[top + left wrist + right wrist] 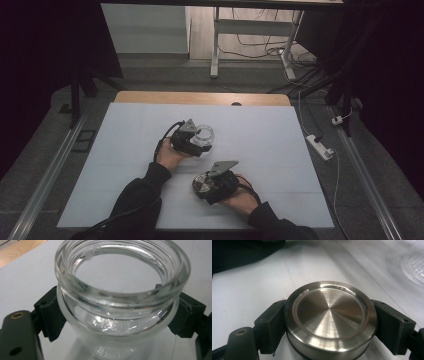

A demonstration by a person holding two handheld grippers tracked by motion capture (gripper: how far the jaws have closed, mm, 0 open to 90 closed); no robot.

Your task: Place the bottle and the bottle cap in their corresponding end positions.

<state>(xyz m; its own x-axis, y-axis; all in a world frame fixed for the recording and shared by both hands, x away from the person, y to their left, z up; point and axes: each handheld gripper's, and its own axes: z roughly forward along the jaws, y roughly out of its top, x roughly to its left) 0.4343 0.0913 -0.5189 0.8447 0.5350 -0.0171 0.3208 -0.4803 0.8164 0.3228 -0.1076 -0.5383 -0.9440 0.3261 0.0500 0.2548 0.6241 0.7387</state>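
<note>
Left gripper (pixel 117 315) clamps the open glass jar (pixel 120 297); right gripper (pixel 329 327), nearer the person than the jar, clamps a steel lid (pixel 330 317). Smooth glass may slip.

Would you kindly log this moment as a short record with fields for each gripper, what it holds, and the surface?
left gripper: shut on glass jar, below its open rim
jar: upright, no lid on, looks empty
right gripper: shut on metal lid, pads on its sides
lid vs jar: apart, lid nearer the person
surface: white table
</note>
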